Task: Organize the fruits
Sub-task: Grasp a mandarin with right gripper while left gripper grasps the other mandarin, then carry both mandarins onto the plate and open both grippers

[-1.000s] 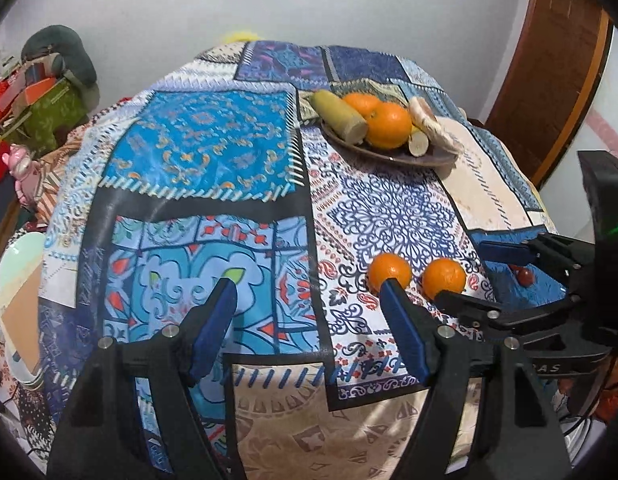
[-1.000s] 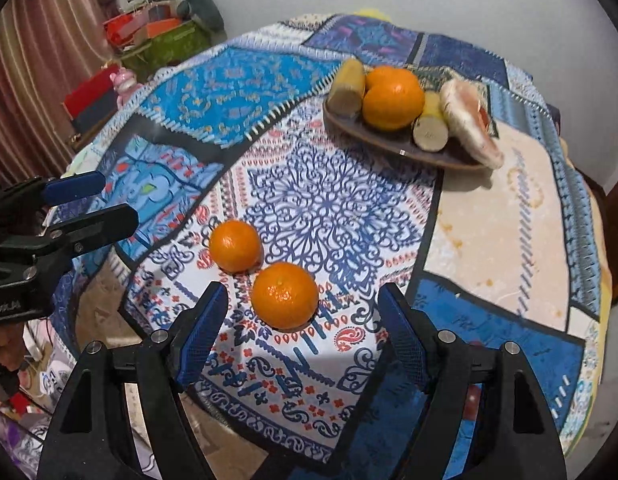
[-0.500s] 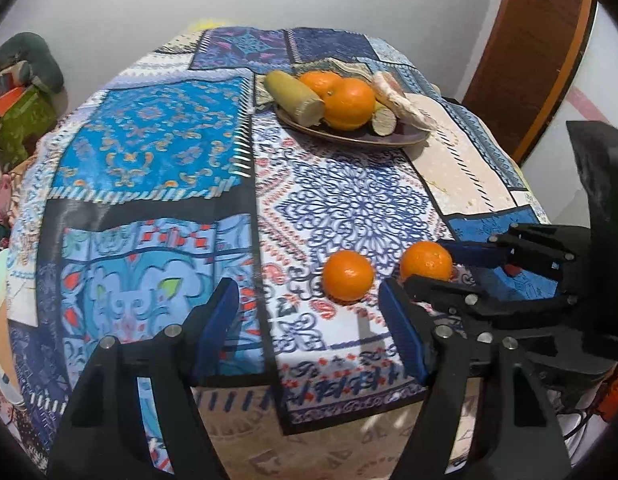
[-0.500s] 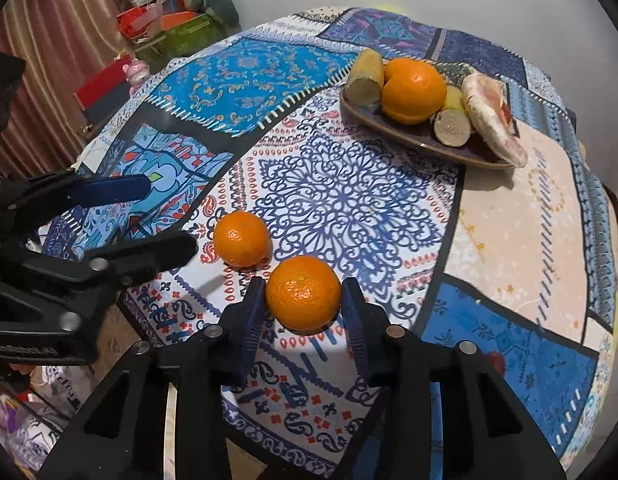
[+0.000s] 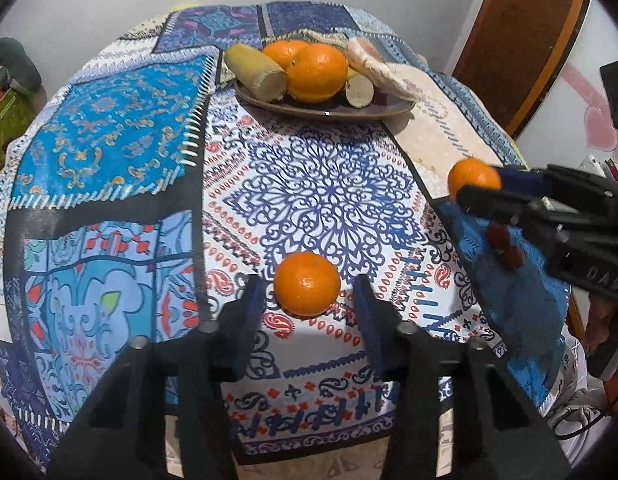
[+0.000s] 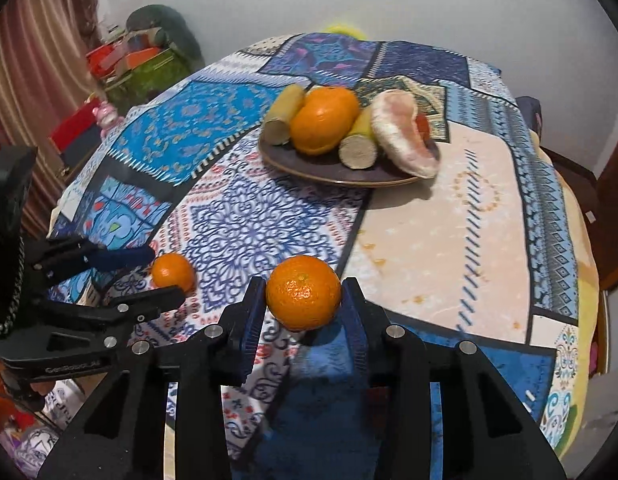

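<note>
My right gripper (image 6: 304, 298) is shut on an orange mandarin (image 6: 303, 293) and holds it above the patterned tablecloth; it also shows in the left wrist view (image 5: 473, 176). My left gripper (image 5: 309, 292) is open, its fingers on either side of a second mandarin (image 5: 307, 283) that rests on the cloth, with small gaps on both sides. This mandarin also shows in the right wrist view (image 6: 173, 271). A dark plate (image 5: 321, 109) at the far side holds oranges, cut yellowish pieces and a pale pink fruit piece (image 6: 401, 134).
The table edge runs close in front of both grippers. A wooden door (image 5: 521, 32) stands at the right. Boxes and soft toys (image 6: 141, 52) lie beyond the table's left side, near a curtain (image 6: 33, 68). A chair (image 6: 573, 184) stands at the table's right.
My right gripper closed on the nearer mandarin and lifted it off the cloth. My left gripper moved right and forward and narrowed around the other mandarin.
</note>
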A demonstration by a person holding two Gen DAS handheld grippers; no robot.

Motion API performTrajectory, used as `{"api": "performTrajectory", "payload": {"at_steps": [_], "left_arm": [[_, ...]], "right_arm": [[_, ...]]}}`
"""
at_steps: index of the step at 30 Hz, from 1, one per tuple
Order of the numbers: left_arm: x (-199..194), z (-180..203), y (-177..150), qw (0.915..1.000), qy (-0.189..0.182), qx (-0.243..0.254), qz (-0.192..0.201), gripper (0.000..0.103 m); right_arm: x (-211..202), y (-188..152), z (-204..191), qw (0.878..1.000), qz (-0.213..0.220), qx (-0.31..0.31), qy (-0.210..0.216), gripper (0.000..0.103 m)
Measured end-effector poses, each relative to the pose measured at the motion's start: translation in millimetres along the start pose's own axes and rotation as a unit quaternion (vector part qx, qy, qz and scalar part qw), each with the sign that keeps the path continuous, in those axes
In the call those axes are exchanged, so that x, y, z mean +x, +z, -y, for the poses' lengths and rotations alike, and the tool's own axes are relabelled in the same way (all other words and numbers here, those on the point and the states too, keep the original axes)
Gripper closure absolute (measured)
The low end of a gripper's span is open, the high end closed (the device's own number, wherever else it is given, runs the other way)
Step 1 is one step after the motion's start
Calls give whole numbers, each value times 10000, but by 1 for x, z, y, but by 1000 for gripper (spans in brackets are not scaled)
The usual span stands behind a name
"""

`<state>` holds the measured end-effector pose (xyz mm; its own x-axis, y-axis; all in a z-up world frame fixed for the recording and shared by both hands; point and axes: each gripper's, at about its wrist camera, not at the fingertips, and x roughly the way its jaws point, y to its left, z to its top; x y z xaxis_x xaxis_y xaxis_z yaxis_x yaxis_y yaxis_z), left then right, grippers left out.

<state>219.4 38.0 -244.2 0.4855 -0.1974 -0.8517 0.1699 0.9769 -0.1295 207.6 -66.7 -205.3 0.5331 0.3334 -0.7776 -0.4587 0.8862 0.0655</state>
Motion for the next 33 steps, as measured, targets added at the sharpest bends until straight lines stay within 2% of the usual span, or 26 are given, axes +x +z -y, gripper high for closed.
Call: {"api": "performTrajectory", "payload": {"at_steps": [2, 10, 23, 33], "left_arm": [[2, 2, 0, 10000, 57, 40, -20, 69], [-7, 5, 12, 9999, 55, 59, 139, 69], [-20, 3, 66, 9978, 94, -52, 659, 69], [-1, -2, 101, 9967, 99, -141, 791, 69]], "right_arm": [[-2, 1, 5, 10000, 38, 40, -12, 67], [-6, 4, 18, 9998, 145, 99, -35, 67], [-6, 27, 37, 9991, 400, 59, -128, 67], [9, 54, 48, 9985, 533, -25, -116, 67]]}}
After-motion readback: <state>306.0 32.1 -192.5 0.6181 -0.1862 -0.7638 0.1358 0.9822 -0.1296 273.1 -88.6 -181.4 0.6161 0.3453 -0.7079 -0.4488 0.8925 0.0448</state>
